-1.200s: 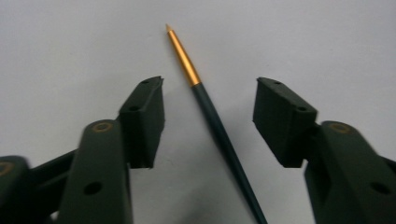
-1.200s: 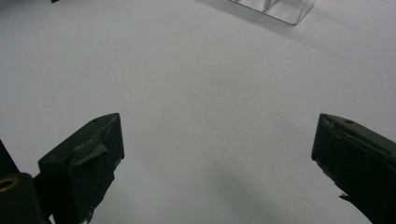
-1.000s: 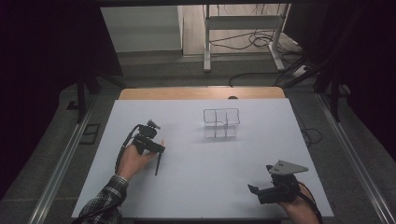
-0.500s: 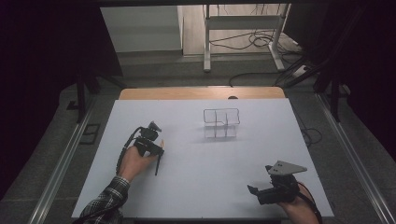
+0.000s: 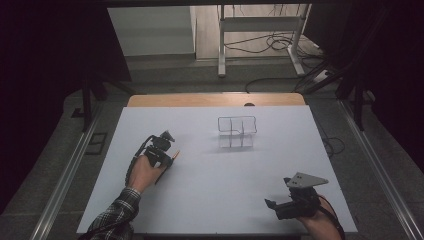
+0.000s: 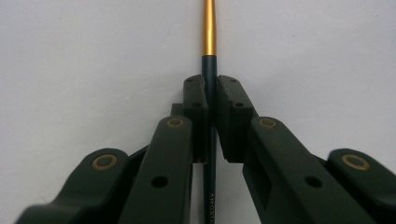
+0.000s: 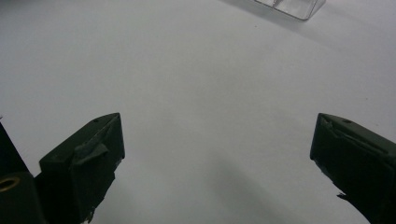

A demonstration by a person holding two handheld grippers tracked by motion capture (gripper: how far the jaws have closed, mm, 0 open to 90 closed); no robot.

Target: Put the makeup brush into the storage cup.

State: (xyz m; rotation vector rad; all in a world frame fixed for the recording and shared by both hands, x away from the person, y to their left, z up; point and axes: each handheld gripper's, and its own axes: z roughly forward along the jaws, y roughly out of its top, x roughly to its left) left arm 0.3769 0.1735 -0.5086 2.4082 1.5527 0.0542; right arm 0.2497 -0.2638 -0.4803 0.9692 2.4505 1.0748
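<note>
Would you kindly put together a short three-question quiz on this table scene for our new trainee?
1. True or false: the left tongs are shut on a paintbrush.
2. The right tongs are: A) open, with nothing between them; B) shut on the clear organizer; C) holding a pen.
3. Fill in: the paintbrush's dark handle meets a ____-coloured ferrule.

Key: 1 true; 2 A; 3 gold.
</note>
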